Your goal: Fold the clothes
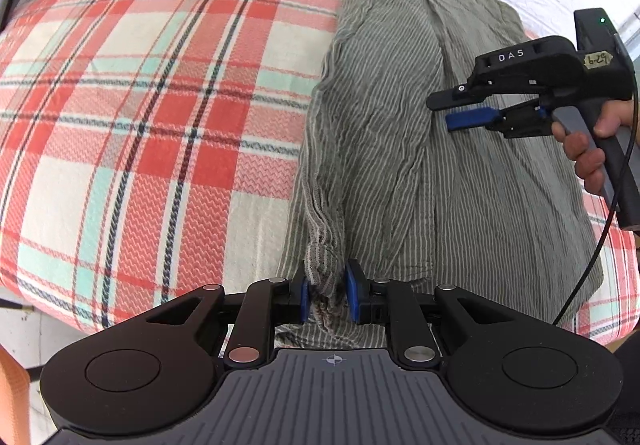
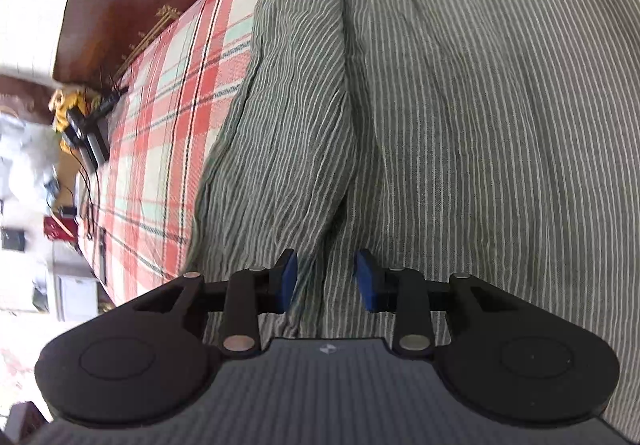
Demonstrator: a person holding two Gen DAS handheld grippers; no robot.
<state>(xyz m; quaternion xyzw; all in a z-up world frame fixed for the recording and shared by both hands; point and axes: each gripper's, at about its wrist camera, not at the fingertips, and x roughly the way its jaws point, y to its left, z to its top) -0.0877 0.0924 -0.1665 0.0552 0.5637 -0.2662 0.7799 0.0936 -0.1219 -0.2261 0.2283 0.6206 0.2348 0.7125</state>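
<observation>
A grey-green garment with thin white stripes (image 1: 400, 125) lies lengthwise on the bed, crumpled into long folds. My left gripper (image 1: 329, 295) is at its near end. A bunched-up fold of the cloth stands between the blue pads (image 1: 354, 291), which are parted and do not squeeze it. My right gripper (image 1: 440, 111) hovers over the garment's right half, held by a hand (image 1: 588, 153), its jaws apart. In the right wrist view the garment (image 2: 460, 105) fills the frame. The right gripper (image 2: 326, 281) is open just above a crease, with nothing pinched.
A red, white and mint plaid cover (image 1: 160, 85) spreads over the bed to the left of the garment. A dark wooden headboard (image 2: 120, 5) and a cluttered side table (image 2: 76, 117) lie beyond the bed's edge. A black cable (image 1: 600, 245) hangs from the right gripper.
</observation>
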